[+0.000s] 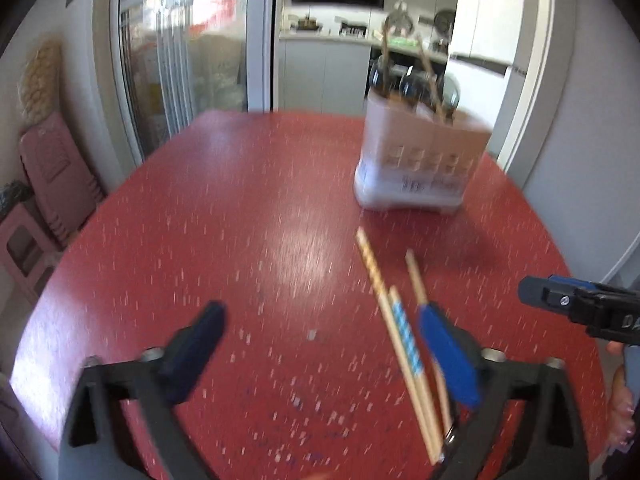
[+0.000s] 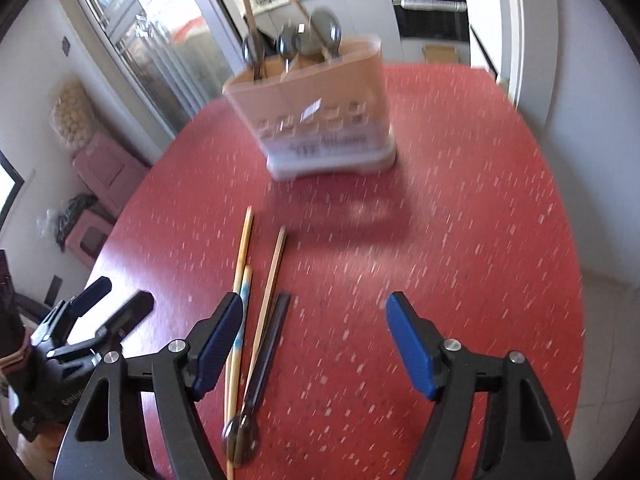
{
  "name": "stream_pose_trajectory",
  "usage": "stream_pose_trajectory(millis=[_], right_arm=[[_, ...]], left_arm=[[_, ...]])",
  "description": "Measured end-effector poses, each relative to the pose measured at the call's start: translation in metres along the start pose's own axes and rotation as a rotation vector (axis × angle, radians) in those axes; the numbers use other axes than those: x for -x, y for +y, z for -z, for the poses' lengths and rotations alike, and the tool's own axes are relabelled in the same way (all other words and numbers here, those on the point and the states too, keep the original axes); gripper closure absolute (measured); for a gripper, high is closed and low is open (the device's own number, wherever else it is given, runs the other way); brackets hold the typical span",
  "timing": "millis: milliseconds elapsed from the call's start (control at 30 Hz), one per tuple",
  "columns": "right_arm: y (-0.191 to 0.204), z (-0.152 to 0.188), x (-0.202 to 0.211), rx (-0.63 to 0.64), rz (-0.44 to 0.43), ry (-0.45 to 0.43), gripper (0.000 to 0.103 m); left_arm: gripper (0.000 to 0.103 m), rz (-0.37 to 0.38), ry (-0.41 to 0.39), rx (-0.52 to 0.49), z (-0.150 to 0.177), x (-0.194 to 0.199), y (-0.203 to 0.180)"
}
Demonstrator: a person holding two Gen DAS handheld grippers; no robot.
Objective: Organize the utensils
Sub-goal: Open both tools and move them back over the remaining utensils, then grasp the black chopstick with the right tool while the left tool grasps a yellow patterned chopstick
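Two hand-held tongs are hovering over a red speckled table (image 2: 460, 208), both aiming down at loose utensils. Frames are motion-blurred.

Left gripper (image 1: 320, 344): jaws are standing spread wide, nothing btwn them. Right gripper (image 2: 316, 340): jaws are also standing spread, not pinching anything, w/ bare table btwn the pads.

Utensils are lying flat in a loose bundle: chopsticks (image 2: 242, 264), pale wood, one w/ a blue-patterned band, plus a spoon (image 2: 244, 436) w/ a dark handle and shiny bowl. In the right wrist view they're lying just beside the right gripper's left finger, partly passing under it. In the left wrist view the same sticks (image 1: 396, 320) are lying against the inner side of the left gripper's right finger, not centred in the gap.

Ahead of both tongs, well apart from the bundle, a pale utensil holder (image 2: 316, 116) is standing upright w/ spoons and sticks already in it.

Handling, as a judgement: chopsticks are looking light, stiff, thin and likely to roll or slip, so they're prob. best pinched near mid-length, across the shaft, pads square to it. The spoon is prob. heavier at the bowl end and smooth; taking the handle near the bowl should be limiting swing. Sticks lying side by side are risking a double pickup.
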State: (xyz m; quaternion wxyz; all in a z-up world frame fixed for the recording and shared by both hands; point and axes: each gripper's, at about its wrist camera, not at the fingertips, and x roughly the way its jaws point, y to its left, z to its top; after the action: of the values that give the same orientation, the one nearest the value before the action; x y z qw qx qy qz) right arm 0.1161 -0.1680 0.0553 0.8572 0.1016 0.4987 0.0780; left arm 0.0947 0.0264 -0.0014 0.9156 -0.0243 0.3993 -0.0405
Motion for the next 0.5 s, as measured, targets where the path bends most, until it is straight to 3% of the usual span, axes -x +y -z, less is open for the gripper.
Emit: stream_pose_trajectory(millis=[200,367,500], right_arm=[[0.009,0.018,-0.024,-0.007,0.055,0.139,0.024],[0.014,0.027,-0.043,-0.045,0.053,0.240,0.025],[0.017,0.030,-0.052,-0.092,0.023,0.295,0.041]], left_arm=[[0.000,-0.022,0.110,0.006,0.024,-0.016,0.008],[0.000,-0.049,0.145,0.027,0.033,-0.020,0.016],[0.000,-0.052,0.154,0.061,0.035,-0.020,0.026]])
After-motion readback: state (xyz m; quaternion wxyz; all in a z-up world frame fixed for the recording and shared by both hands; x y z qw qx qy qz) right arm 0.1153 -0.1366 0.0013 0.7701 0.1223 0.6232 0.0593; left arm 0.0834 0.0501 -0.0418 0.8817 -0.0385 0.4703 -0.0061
